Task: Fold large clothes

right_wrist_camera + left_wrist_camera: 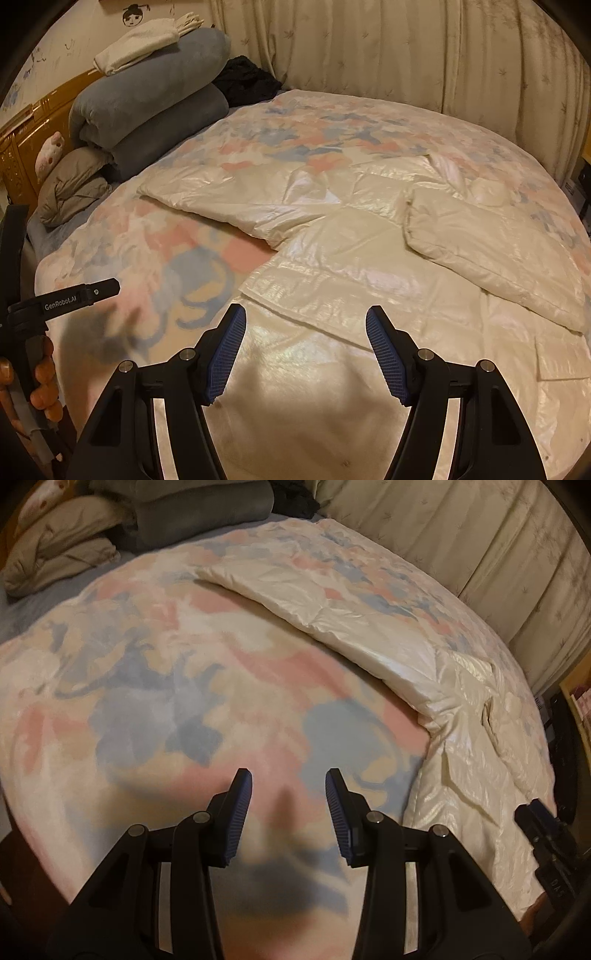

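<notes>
Since the cream puffer jacket lies spread on the floral blanket covering the bed, it looks light, puffy and slippery. Both the left tongs and right tongs hang open and empty; pinching its near hem seems best.

The near part of the floral blanket lay flat and bare, open to a gripper. The cream padded coat covered the right side. At the far left, stacked grey folded blankets and a beige pillow blocked the way; curtains closed the far edge.
</notes>
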`<action>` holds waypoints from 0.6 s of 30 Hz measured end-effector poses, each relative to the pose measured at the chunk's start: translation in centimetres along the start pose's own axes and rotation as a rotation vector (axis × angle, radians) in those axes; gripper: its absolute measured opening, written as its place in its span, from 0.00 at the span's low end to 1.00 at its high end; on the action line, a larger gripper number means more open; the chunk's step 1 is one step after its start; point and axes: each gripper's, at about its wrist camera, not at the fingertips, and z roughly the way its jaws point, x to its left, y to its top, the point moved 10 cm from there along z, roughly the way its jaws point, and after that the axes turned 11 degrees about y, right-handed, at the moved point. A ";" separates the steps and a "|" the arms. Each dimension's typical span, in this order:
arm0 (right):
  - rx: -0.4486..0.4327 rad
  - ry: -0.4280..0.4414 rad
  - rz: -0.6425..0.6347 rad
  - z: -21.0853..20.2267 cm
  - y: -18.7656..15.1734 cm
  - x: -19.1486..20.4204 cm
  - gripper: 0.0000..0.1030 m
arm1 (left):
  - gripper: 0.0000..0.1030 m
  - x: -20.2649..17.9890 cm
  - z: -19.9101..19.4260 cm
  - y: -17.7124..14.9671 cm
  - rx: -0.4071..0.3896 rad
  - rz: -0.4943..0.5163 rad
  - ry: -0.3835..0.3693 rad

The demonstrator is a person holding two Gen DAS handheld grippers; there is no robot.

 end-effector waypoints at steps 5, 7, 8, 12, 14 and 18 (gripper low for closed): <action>0.018 0.007 -0.023 3.0 0.9 0.7 0.67 | 0.42 0.0 2.4 2.1 0.024 -0.029 -0.068; 0.019 0.004 -0.040 4.2 1.5 0.9 0.64 | 0.43 -0.3 3.5 3.4 0.036 -0.039 -0.104; 0.021 0.002 -0.046 4.8 1.9 1.0 0.62 | 0.43 -0.5 3.8 3.9 0.039 -0.038 -0.122; 0.030 0.003 -0.049 7.0 3.7 0.9 0.55 | 0.44 -1.9 5.9 6.0 0.083 -0.046 -0.227; 0.023 0.006 -0.037 8.2 5.1 0.6 0.55 | 0.44 -2.3 6.8 6.8 0.107 -0.060 -0.271; -0.006 0.000 -0.001 10.5 8.3 -0.3 0.55 | 0.44 -2.7 8.8 9.0 0.135 -0.099 -0.362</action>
